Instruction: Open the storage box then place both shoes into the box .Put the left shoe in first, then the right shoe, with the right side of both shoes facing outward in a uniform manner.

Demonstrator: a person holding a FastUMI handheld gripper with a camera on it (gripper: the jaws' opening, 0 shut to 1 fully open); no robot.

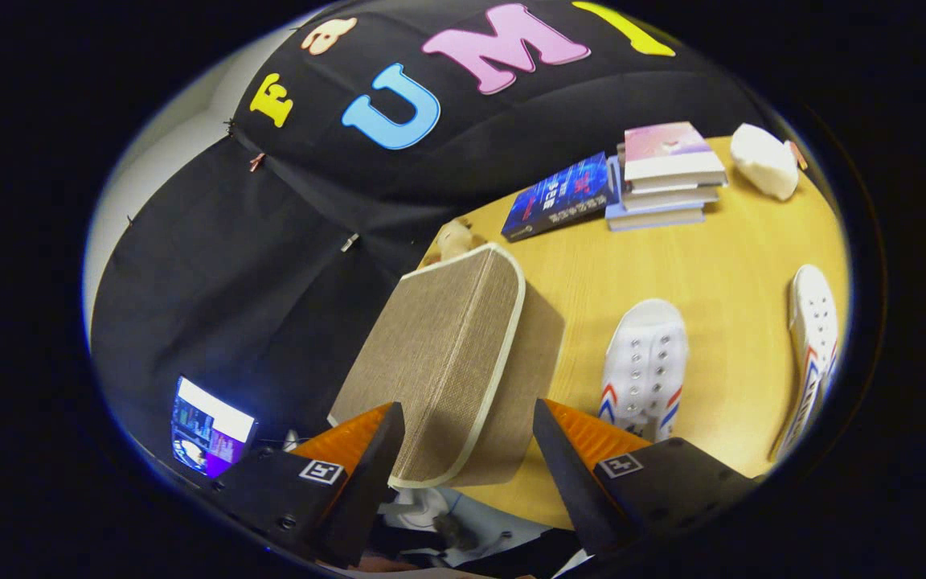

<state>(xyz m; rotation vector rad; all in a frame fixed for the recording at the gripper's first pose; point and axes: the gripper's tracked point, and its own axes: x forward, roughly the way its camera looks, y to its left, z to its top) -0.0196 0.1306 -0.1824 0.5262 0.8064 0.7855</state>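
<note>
gripper (pixel 467 446) tilted over the table (pixel 720 265), fingers (pixel 370 450) spread wide astride the storage box (pixel 439 354) corner.

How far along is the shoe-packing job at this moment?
Nothing is finished. In hand: the open fingers straddle the near corner of the closed storage box. Left: open it, then put in both shoes, which lie on the table.

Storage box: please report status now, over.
Gripper open, fingers astride the near end of storage box. Box lid closed. Both shoes on table, beyond. Nothing blocking.
</note>
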